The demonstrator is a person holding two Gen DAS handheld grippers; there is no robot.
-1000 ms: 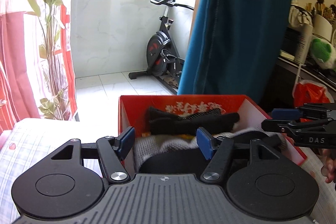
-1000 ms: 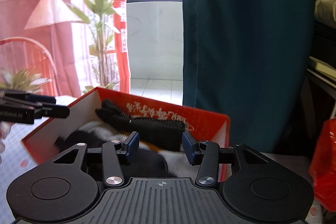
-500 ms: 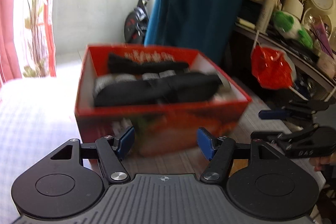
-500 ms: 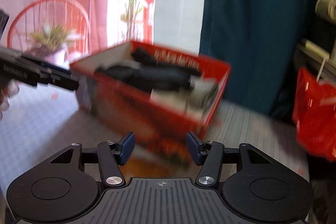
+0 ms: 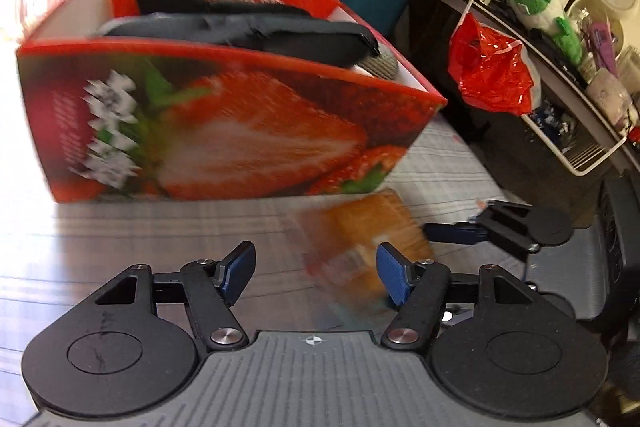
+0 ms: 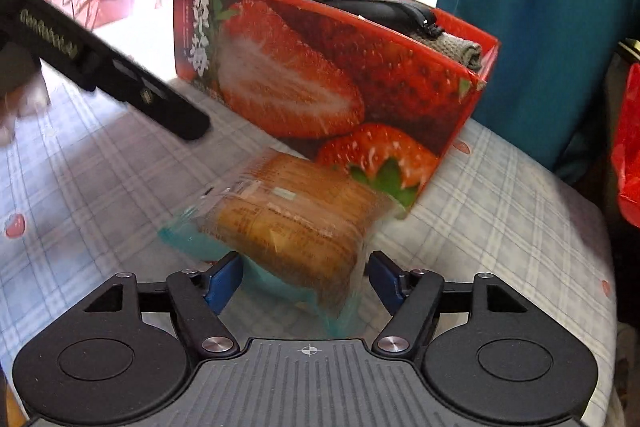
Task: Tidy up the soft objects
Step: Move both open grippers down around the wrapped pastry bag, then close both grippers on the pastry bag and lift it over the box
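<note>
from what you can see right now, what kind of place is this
Most likely a lived-in home room. A checked tablecloth with a strawberry gift box on it, a cluttered shelf of brushes and jars, and a teal curtain by a bright window suggest this.

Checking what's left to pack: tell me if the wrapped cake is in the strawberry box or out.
Out. The wrapped cake lies on the checked tablecloth beside the strawberry box.

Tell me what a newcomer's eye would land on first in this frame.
The red strawberry-printed box on the checked tablecloth, with dark socks piled inside. Next, the wrapped golden bread lying before the box, right between the open right gripper fingers.
</note>
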